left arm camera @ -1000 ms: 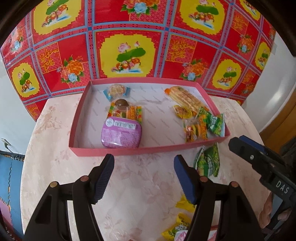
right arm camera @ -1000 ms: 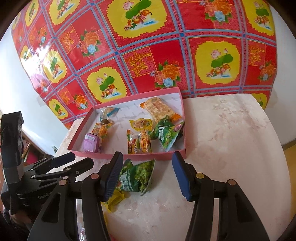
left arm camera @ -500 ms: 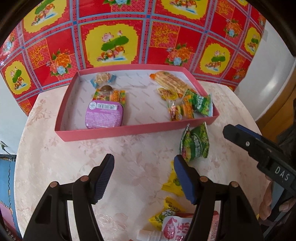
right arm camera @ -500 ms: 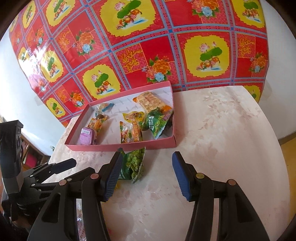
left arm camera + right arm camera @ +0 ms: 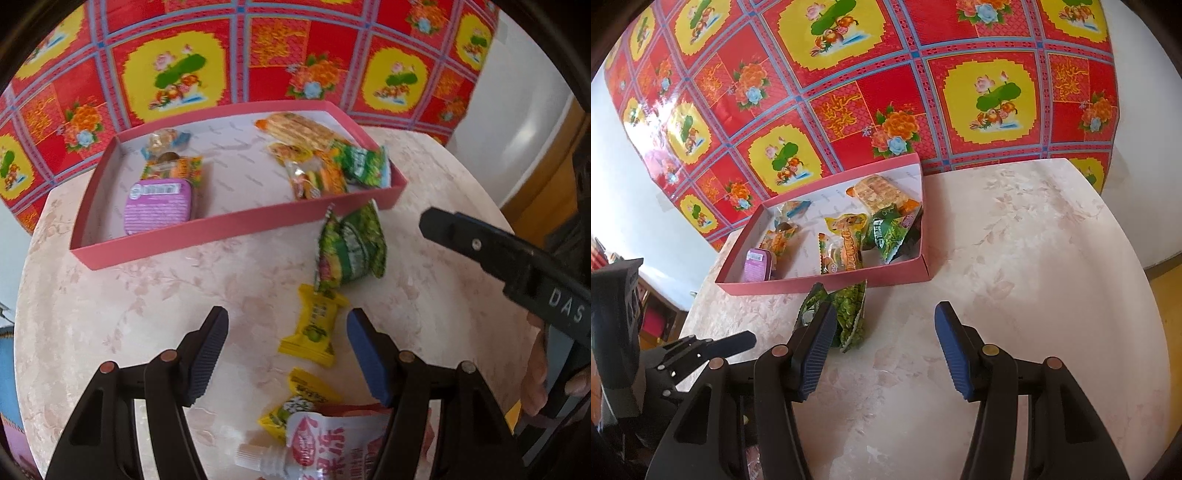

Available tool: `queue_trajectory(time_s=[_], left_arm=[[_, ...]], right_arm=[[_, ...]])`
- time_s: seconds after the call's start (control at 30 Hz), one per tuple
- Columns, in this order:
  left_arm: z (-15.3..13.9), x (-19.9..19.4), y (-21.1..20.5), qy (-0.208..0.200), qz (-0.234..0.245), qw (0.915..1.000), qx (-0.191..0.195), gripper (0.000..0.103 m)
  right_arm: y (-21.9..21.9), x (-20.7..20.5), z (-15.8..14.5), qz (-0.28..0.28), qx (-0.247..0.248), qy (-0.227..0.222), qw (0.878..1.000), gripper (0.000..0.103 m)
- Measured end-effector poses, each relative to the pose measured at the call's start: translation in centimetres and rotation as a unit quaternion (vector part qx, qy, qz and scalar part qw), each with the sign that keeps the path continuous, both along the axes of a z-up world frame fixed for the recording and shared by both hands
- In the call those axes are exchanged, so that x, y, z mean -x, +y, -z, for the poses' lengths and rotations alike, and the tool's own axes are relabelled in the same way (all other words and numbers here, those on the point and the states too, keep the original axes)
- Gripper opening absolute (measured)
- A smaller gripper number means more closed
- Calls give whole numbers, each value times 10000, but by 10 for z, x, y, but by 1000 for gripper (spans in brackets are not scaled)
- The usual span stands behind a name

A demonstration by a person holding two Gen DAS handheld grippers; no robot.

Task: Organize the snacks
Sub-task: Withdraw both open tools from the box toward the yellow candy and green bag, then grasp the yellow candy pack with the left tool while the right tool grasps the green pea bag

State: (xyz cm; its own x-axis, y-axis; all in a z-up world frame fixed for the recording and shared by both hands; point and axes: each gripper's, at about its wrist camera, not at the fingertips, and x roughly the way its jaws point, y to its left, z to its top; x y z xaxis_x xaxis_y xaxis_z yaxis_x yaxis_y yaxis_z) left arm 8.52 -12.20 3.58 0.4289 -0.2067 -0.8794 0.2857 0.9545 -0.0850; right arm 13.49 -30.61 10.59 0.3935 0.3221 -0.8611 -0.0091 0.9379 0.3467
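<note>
A pink tray [image 5: 207,229] [image 5: 827,282] at the table's far side holds several snacks, among them a purple tin [image 5: 159,205] and a green packet [image 5: 364,162]. On the table in front of it lies a green snack bag [image 5: 349,251] [image 5: 849,314]. Nearer me lie two yellow candies [image 5: 312,328] [image 5: 295,402] and a red-and-white spouted pouch [image 5: 332,446]. My left gripper [image 5: 286,354] hangs open above the table, the upper yellow candy between its blue pads without touching them. My right gripper [image 5: 884,350] is open over bare table, to the right of the green bag.
A red, yellow and blue flowered cloth [image 5: 886,92] hangs on the wall behind the pale marble-patterned table [image 5: 1034,258]. The right gripper's black body [image 5: 517,266] and a hand [image 5: 535,373] show at the right of the left wrist view.
My left gripper has drawn back from the tray toward the near snacks, so the yellow candies and the pouch have come into view. My right gripper has stayed nearly still.
</note>
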Motion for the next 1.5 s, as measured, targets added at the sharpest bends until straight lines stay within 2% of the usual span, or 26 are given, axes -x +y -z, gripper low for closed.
queue_trajectory(time_s=[0.1, 0.3, 0.37, 0.63, 1.23, 1.43, 1.5], left_arm=[[3, 0, -6, 27, 76, 9999, -75, 68], [8, -1, -10, 50, 130, 9998, -156, 55], [8, 0, -12, -12, 167, 9996, -224, 46], [9, -1, -10, -99, 188, 9996, -194, 23], [1, -6, 36, -245, -495, 9984, 94, 21], [-1, -7, 52, -249, -704, 9970, 196, 21], [0, -8, 54, -242, -735, 9968, 216, 21]], right_arm=[[-2, 0, 0, 11, -9, 2, 10000, 57], [-6, 1, 3, 41, -25, 20, 10000, 57], [-7, 1, 4, 45, -32, 32, 10000, 57], [-6, 0, 5, 43, -22, 62, 10000, 57], [10, -2, 8, -129, 11, 183, 9997, 57], [21, -5, 14, -330, -171, 325, 9988, 57], [28, -6, 18, -435, -157, 386, 9982, 60]])
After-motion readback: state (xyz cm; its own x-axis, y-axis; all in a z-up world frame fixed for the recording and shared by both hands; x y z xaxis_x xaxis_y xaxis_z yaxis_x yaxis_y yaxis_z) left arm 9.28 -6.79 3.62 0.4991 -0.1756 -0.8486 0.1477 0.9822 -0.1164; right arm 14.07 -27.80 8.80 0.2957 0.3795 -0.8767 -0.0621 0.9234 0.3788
